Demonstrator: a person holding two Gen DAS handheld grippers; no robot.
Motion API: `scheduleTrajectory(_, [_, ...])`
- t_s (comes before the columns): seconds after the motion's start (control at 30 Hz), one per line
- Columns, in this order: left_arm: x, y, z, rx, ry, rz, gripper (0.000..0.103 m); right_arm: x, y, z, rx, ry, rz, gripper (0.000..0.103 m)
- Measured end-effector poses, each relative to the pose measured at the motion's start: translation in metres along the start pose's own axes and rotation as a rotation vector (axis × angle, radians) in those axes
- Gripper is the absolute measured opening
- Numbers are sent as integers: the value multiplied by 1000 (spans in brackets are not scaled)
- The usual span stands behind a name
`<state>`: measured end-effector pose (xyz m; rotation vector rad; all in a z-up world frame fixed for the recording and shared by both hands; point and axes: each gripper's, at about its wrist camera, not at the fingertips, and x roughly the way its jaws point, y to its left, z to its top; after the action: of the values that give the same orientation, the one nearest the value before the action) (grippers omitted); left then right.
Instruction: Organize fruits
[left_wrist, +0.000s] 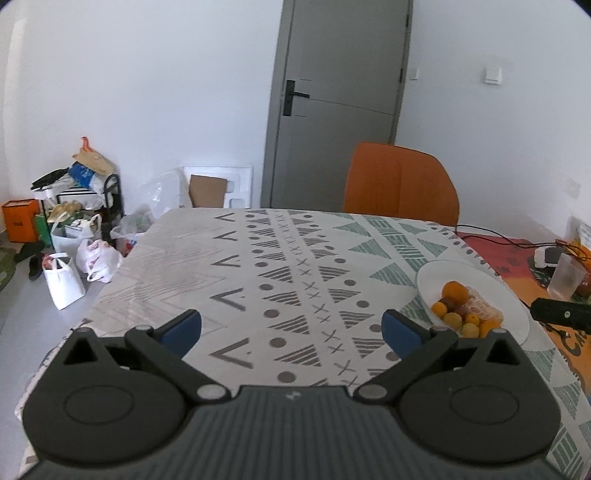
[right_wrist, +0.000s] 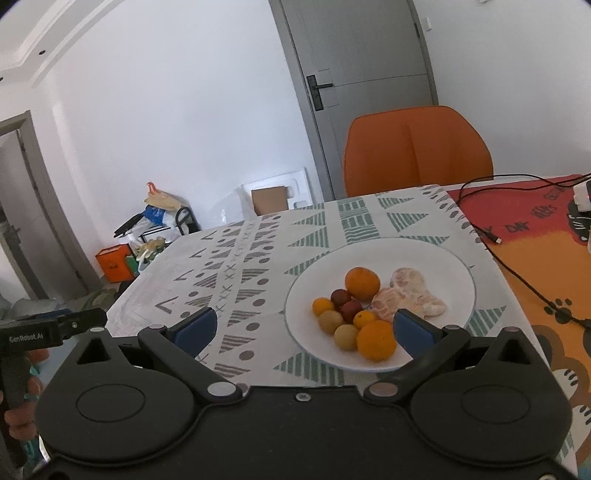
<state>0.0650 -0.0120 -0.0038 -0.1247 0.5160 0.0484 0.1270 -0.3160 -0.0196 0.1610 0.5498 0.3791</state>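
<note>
A white plate (right_wrist: 436, 258) sits on the patterned tablecloth (right_wrist: 258, 266). On it lie two oranges (right_wrist: 362, 283), peeled orange segments (right_wrist: 408, 297), two dark red fruits (right_wrist: 350, 310) and several small yellow and orange fruits (right_wrist: 330, 320). My right gripper (right_wrist: 303, 330) is open and empty, just in front of the plate's near edge. My left gripper (left_wrist: 291, 328) is open and empty over bare tablecloth, left of the plate (left_wrist: 491, 284). The fruits also show in the left wrist view (left_wrist: 456, 291).
An orange chair (right_wrist: 417, 151) stands at the table's far side before a grey door (right_wrist: 362, 66). A black cable (right_wrist: 517, 273) runs over a red and orange mat (right_wrist: 546, 258) on the right. A clear cup (left_wrist: 565, 277) stands at far right. Bags (left_wrist: 74, 258) clutter the floor left.
</note>
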Motion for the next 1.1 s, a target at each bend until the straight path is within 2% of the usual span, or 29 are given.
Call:
scheduleTrajectory(0.23, [-11, 13, -6, -27, -1, 25, 103, -3, 9, -10, -10, 17, -21, 103])
scheduleTrajectory(1.1, [-14, 10, -12, -1, 32, 22, 103, 1, 33, -17, -56, 56, 7, 103])
